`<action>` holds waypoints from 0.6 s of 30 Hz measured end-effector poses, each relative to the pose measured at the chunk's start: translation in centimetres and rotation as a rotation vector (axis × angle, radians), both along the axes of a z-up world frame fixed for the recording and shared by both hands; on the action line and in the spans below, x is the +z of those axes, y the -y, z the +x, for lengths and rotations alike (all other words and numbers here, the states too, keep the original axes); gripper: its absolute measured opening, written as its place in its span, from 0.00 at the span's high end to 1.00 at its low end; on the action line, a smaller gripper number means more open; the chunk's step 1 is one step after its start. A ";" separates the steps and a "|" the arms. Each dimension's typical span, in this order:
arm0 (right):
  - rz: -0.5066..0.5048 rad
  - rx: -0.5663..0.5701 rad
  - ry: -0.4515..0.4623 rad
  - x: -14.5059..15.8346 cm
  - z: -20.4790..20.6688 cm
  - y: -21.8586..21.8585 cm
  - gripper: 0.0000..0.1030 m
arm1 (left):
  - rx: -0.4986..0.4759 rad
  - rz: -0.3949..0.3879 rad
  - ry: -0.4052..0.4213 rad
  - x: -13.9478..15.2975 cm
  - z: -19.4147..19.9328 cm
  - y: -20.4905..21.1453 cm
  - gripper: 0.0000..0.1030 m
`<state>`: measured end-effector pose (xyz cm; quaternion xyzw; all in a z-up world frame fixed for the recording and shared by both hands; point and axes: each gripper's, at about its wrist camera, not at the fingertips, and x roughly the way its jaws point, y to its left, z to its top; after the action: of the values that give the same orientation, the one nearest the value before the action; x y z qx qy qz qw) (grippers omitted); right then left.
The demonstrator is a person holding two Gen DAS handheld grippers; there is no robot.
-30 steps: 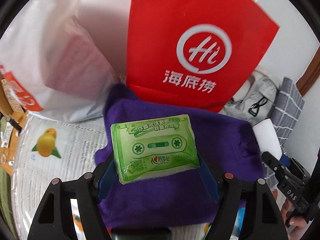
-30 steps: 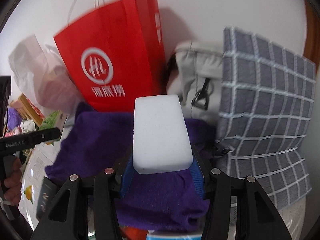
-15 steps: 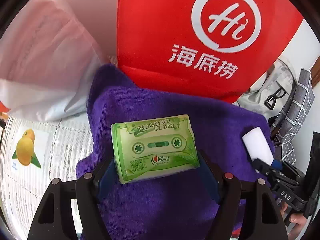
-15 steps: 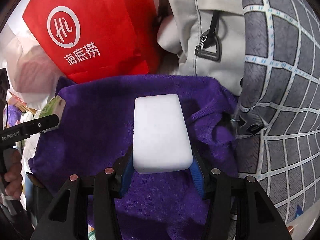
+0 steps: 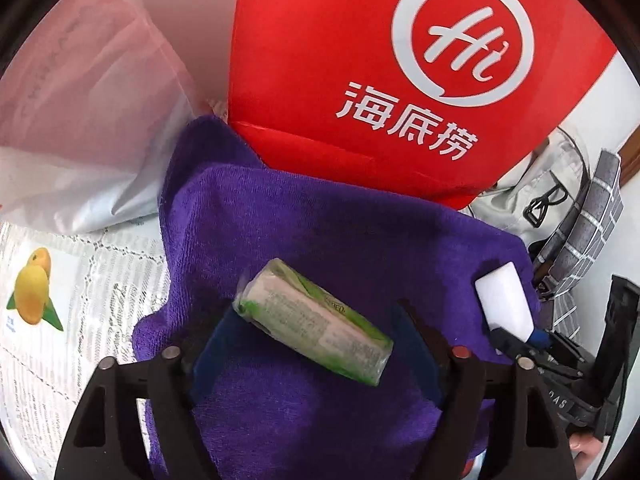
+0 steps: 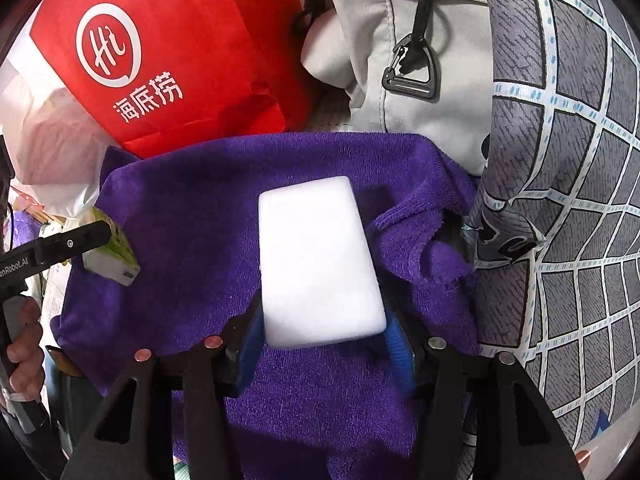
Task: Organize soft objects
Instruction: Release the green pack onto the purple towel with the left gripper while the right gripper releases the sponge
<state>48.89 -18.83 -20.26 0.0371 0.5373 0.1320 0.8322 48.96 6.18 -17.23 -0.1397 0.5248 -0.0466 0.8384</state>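
A purple towel (image 5: 320,240) lies spread under both grippers; it also shows in the right wrist view (image 6: 192,232). My left gripper (image 5: 316,344) is open. The green tissue pack (image 5: 312,320) lies tilted on its edge on the towel between the spread fingers, apart from the pads. It shows at the left of the right wrist view (image 6: 114,256). My right gripper (image 6: 324,344) is shut on a white sponge block (image 6: 316,264), held low over the towel's right side. The sponge also shows in the left wrist view (image 5: 504,304).
A red paper bag (image 5: 400,80) stands behind the towel. A white plastic bag (image 5: 80,120) is at the left, a grey backpack (image 6: 400,60) and a grey checked cushion (image 6: 560,200) at the right. A lace cloth with a fruit print (image 5: 48,300) covers the table.
My left gripper opened and let go of the tissue pack, which tipped onto its edge on the towel. Both grippers moved down toward the towel. The right gripper still holds the sponge.
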 end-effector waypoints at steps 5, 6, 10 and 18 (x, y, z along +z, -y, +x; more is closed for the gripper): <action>-0.001 0.037 0.012 0.4 0.0 -0.6 0.28 | 0.017 -0.029 -0.019 0.2 -0.2 -0.8 0.19; -0.007 0.039 0.018 0.5 -0.1 -0.8 0.26 | 0.020 -0.024 -0.014 0.4 -0.4 -0.9 0.19; -0.049 0.017 0.083 1.7 -0.6 -1.1 0.16 | 0.026 -0.020 0.019 1.8 -1.1 -1.3 0.18; -0.062 -0.033 0.193 5.0 -1.7 -0.8 0.16 | 0.012 0.002 0.087 3.9 -2.0 -1.4 0.18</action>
<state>47.14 -18.02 -15.30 0.0072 0.4578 0.1043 0.8829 46.97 7.62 -13.32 -0.1399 0.4870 -0.0472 0.8608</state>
